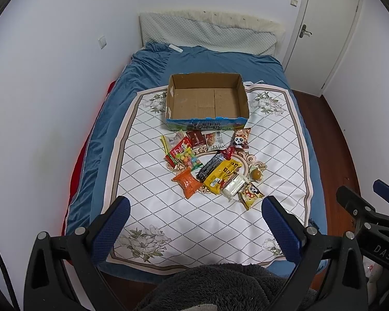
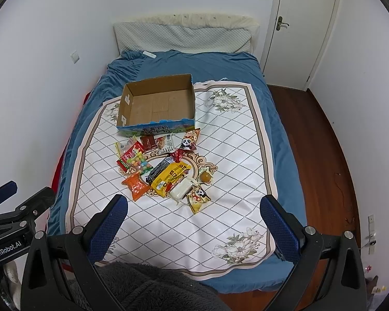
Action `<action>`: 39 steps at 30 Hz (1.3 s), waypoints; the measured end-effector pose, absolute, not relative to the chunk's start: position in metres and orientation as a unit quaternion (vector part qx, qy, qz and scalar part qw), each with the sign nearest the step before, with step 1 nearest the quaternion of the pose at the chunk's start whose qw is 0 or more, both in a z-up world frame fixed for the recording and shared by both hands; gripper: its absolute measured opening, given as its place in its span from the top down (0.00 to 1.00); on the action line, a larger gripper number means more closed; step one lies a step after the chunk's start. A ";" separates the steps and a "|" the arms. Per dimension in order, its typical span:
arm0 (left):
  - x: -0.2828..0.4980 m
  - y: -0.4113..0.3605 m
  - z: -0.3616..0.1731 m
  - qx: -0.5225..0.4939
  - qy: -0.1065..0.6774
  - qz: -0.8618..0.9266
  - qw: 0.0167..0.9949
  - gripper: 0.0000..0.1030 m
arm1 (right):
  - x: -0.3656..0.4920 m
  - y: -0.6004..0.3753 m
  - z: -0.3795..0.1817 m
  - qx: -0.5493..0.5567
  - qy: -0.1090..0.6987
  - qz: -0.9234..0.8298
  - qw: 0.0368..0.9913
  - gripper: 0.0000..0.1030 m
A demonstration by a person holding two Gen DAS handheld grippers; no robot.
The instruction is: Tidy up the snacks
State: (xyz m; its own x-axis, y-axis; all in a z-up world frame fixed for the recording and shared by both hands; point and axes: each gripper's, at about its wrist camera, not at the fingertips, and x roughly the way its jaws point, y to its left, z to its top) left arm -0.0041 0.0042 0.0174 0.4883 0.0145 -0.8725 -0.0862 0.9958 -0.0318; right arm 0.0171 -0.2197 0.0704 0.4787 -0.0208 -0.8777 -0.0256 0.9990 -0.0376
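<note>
A pile of several snack packets [image 1: 212, 165] lies on a patterned white mat [image 1: 153, 202] on the bed; it also shows in the right wrist view [image 2: 166, 168]. It includes an orange packet [image 1: 188, 182], a yellow packet [image 1: 221, 175] and panda packets [image 1: 250, 194]. An empty open cardboard box [image 1: 207, 101] stands just behind the pile, also seen in the right wrist view [image 2: 158, 105]. My left gripper [image 1: 195, 204] is open and empty, held above the mat's near part. My right gripper [image 2: 194, 204] is open and empty too, and shows at the right edge of the left wrist view [image 1: 363, 207].
The bed has a blue cover [image 1: 142, 72] and a white padded headboard [image 1: 210, 31]. White walls stand left and behind. A white door [image 2: 303, 26] and wooden floor [image 2: 324, 155] are to the right. A dark fleece sleeve [image 1: 220, 285] fills the near bottom.
</note>
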 end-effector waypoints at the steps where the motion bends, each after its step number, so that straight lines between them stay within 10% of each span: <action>1: -0.004 0.004 0.017 -0.035 0.505 0.029 0.862 0.00 | 0.017 -0.220 0.070 -0.022 0.510 0.002 0.860 0.00; 31: -0.006 0.002 0.013 -0.032 0.502 0.029 0.864 0.00 | 0.014 -0.212 0.065 -0.015 0.517 0.010 0.856 0.00; 39: 0.037 0.015 -0.048 -0.024 0.515 0.040 0.856 0.00 | 0.059 -0.215 -0.008 0.036 0.563 0.002 0.826 0.00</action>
